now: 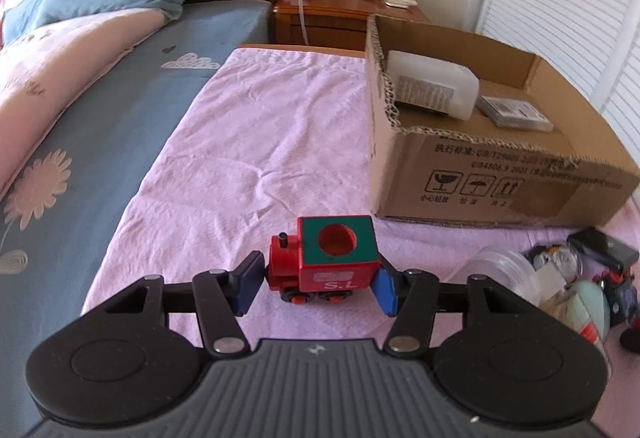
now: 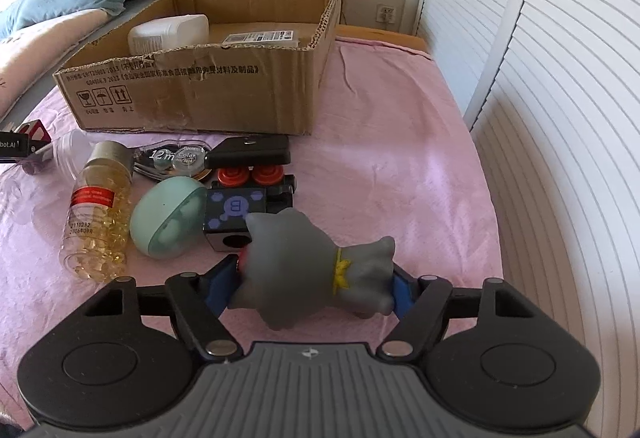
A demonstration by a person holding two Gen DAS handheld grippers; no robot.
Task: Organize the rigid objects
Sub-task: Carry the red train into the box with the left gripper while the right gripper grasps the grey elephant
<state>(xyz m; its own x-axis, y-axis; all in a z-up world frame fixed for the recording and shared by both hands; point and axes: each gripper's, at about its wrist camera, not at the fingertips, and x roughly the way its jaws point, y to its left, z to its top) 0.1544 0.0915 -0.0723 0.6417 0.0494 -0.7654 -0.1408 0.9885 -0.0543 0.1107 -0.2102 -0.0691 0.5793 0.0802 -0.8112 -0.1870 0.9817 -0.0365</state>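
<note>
While the left gripper [image 1: 318, 280] is clamped on a red toy train [image 1: 324, 260], its blue pads [image 1: 386, 288] pressing the train's two ends, the train's wheels sit at the pink cloth [image 1: 248, 142] that covers the bed. Just behind and to the right of the train stands an open box [image 1: 500, 174], with a white bottle [image 1: 436, 86] lying inside beside a flat clear case [image 1: 516, 110]. The right gripper [image 2: 312, 284] has a grey toy [image 2: 316, 266] lying crosswise between its pads; both pads meet the toy's ends, so it is gripped. Beyond that toy, on the cloth in front of the box, lies a cluster: a pill bottle [image 2: 98, 210] on its side, a mint capsule [image 2: 168, 216], a dark toy block [image 2: 234, 216] with red wheels, tape rolls [image 2: 176, 158] and a black case [image 2: 250, 154].
</note>
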